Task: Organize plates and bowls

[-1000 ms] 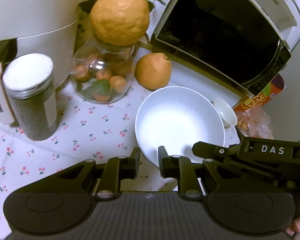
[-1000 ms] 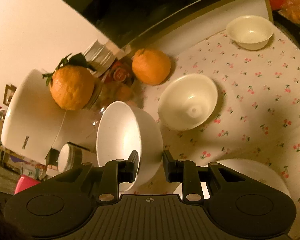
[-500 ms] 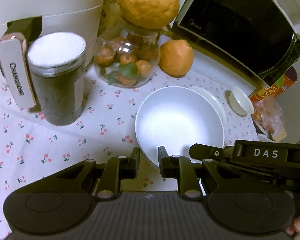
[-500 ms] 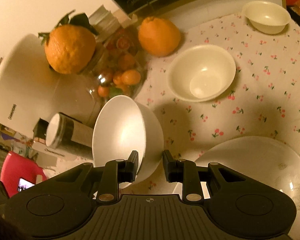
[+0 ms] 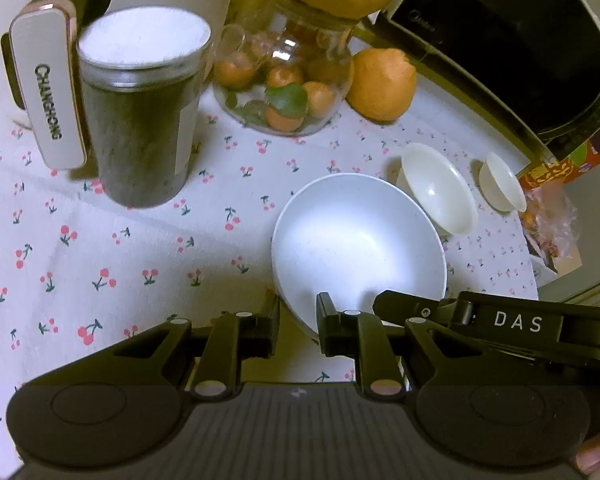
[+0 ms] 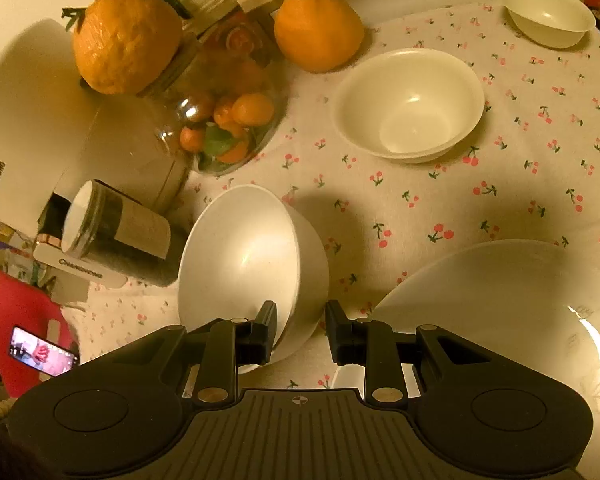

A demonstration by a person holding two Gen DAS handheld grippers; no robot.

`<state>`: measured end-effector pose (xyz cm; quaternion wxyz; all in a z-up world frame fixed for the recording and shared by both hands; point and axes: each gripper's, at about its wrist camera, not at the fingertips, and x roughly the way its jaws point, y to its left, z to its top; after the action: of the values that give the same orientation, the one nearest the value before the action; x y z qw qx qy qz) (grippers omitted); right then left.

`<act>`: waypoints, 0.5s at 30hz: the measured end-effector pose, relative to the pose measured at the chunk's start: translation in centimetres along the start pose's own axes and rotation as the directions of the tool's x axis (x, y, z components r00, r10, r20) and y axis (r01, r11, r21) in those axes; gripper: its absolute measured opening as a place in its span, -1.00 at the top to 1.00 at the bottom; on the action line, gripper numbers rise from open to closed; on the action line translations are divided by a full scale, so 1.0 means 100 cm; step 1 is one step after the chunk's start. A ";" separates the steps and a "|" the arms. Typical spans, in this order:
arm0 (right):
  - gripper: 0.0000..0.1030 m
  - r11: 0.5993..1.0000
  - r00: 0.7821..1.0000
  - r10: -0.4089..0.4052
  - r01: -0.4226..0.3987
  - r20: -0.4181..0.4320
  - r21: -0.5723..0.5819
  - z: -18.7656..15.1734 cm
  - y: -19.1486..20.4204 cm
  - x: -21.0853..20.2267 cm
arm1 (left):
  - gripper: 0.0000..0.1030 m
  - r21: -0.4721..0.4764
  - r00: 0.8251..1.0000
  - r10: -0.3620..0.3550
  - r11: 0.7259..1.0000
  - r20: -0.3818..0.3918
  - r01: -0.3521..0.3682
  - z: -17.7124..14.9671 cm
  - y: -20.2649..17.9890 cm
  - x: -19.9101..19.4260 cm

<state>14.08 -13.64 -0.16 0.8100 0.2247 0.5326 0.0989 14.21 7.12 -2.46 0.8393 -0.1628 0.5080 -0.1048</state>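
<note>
A large white bowl [image 5: 360, 244] hangs tilted just above the cherry-print cloth. My left gripper [image 5: 298, 320] is shut on its near rim. Reaching in from the right, my right gripper [image 5: 384, 300] meets the same bowl's rim. In the right wrist view the bowl [image 6: 240, 264] leans with its inside facing left, and the right gripper [image 6: 300, 328] is shut on its wall. Beyond it on the cloth sit a medium cream bowl [image 6: 408, 104] and a small cream bowl [image 6: 548, 12]. A big white plate [image 6: 500, 300] lies at the lower right.
A dark jar with a white lid [image 5: 140, 120] stands beside a white appliance's handle [image 5: 48, 112]. Behind are a glass jar of small oranges [image 5: 284, 92], a loose orange [image 5: 380, 84] and a microwave [image 5: 500, 40]. A snack bag [image 5: 548, 220] lies at the table's right edge.
Both grippers sank toward the cloth with the white bowl still in their grip. The jars and appliance drew nearer, and the two cream bowls came into the left wrist view.
</note>
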 end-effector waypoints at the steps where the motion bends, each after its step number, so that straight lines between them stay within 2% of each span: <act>1: 0.49 1.000 1.000 -0.003 0.003 -0.003 -0.001 -0.001 0.000 0.001 | 0.66 -0.001 1.000 0.002 1.000 -0.004 -0.002 0.000 0.000 0.001; 8: 0.44 1.000 1.000 -0.003 0.003 -0.002 -0.015 -0.001 0.001 0.004 | 0.66 -0.005 1.000 0.014 1.000 -0.007 -0.014 -0.001 0.001 0.003; 15: 0.44 0.997 1.000 -0.026 0.026 0.010 -0.078 0.000 0.007 0.009 | 0.66 0.006 0.999 0.036 0.999 0.003 -0.036 -0.001 0.001 0.003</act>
<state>14.50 -12.61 -0.56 0.8216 0.1864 0.5277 0.1082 14.31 7.09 -2.82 0.8423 -0.1514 0.5092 -0.0911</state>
